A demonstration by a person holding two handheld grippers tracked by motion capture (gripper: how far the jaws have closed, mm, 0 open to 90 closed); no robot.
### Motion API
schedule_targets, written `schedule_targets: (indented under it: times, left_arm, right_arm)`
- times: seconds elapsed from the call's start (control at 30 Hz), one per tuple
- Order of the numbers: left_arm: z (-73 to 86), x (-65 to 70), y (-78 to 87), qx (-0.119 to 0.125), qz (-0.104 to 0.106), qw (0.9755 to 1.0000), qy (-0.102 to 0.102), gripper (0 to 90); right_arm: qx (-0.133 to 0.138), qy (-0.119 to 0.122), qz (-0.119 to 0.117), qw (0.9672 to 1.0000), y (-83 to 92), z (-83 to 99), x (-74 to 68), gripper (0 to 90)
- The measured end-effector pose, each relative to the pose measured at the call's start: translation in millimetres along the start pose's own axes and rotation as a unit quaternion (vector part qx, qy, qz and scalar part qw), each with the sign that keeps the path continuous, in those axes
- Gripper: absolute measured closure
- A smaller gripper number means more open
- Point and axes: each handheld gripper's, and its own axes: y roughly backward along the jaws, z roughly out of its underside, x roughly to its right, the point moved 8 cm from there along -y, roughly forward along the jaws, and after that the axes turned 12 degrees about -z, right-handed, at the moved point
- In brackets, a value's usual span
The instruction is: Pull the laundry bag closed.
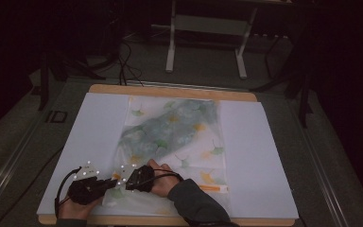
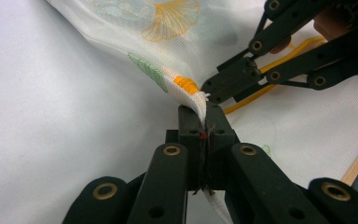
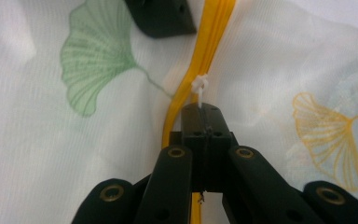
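From the high view I see my left gripper [image 1: 105, 184] and my right gripper [image 1: 128, 182] almost tip to tip at the near left corner of the mesh bag [image 1: 177, 137], which lies flat on the white sheet [image 1: 260, 156]. The bag runs away from me, its long axis going from the near edge toward the far one, and both hands work at its near end.

In the left gripper view the jaws are pressed together on the corner of the bag [image 2: 186, 91] — the fabric rises out of the fingertips [image 2: 193, 122] and spreads up and to the left. Just above the fingertips the right gripper [image 2: 209, 91] comes in from the upper right, nearly touching the same corner.

In the right gripper view the jaws are also closed, and they pinch the small white zipper pull [image 3: 199, 86], which stands straight out of the fingertips [image 3: 216, 122]. The yellow zipper [image 3: 209, 42] continues straight ahead from the fingers, a little bent near the pull.

I judge the right hand is the one to move — along the zipper line — while the left holds the corner back.
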Motion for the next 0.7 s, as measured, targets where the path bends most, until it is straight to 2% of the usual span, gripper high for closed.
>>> schedule_targets:
  times: [0.07, 0.17, 0.43, 0.7]
  left_arm:
    - [0.0, -0.4, -0.4, 0.001, 0.0, 1.0, 0.002, 88.0]
    - [-0.7, -1.9, 2.1, 0.007, 0.002, 0.9999, 0.008, 88.0]
    - [-0.9, -6.7, 5.6, 0.017, -0.001, 0.9997, 0.018, 87.9]
    - [0.0, -8.6, 7.1, 0.018, -0.001, 0.9995, 0.026, 87.9]
  right_arm:
    - [0.0, -0.001, 0.0, 1.0, 2.2, 1.3, -1.1, 90.0]
    - [-0.013, 0.01, 0.006, 0.9998, 3.9, 5.2, -2.3, 90.0]
    - [-0.026, 0.007, 0.015, 0.9995, 13.7, 21.9, -1.0, 90.0]
    - [-0.061, 0.013, 0.044, 0.9971, 32.8, 51.9, 0.9, 90.0]
